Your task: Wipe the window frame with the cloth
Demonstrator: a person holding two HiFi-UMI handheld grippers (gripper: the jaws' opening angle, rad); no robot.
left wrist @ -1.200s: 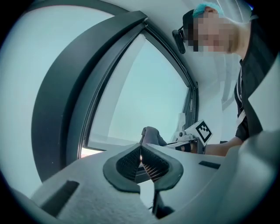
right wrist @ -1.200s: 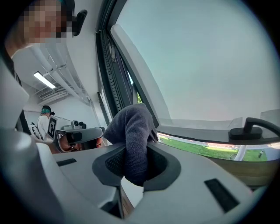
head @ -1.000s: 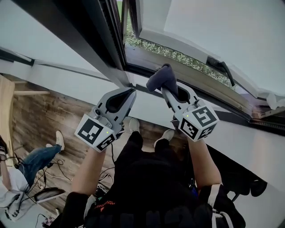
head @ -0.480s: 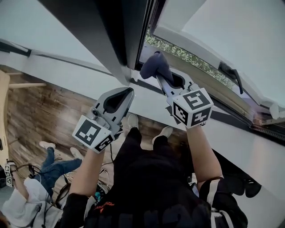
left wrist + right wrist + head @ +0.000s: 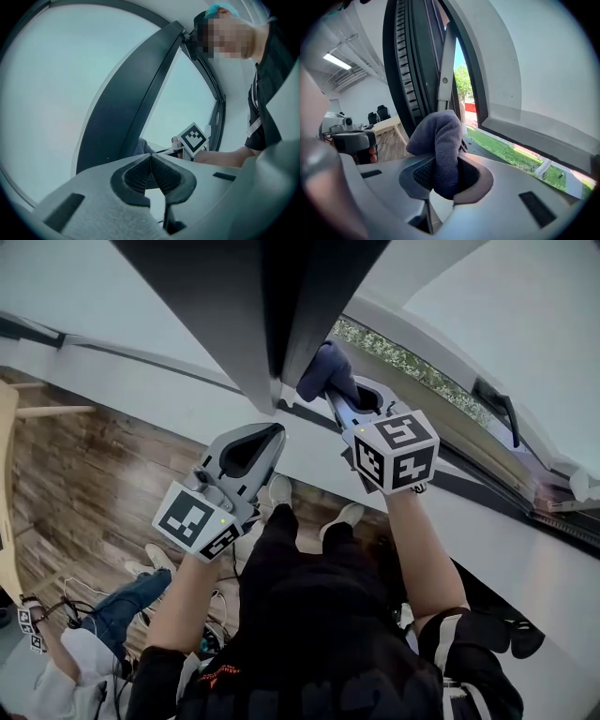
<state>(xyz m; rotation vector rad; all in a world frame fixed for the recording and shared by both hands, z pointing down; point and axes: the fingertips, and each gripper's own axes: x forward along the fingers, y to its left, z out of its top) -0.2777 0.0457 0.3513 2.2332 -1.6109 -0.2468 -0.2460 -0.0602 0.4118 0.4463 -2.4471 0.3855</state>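
A dark window frame post (image 5: 281, 306) runs down the middle of the head view, beside an open sash with grass outside. My right gripper (image 5: 339, 388) is shut on a grey-blue cloth (image 5: 325, 371), which is bunched up right at the post's lower end. In the right gripper view the cloth (image 5: 440, 145) bulges out of the jaws close to the dark frame (image 5: 410, 70). My left gripper (image 5: 267, 435) hangs lower and to the left, shut with nothing in it, its jaws meeting in the left gripper view (image 5: 151, 157) below the frame post (image 5: 136, 98).
A white sill (image 5: 169, 418) runs under the window. The sash carries a black handle (image 5: 497, 409) at the right. Far below lies a wooden floor (image 5: 84, 484), where another person (image 5: 84, 643) sits among cables at the lower left.
My right gripper has carried the cloth up and left, from the open gap to the foot of the frame post. The left gripper has barely moved.
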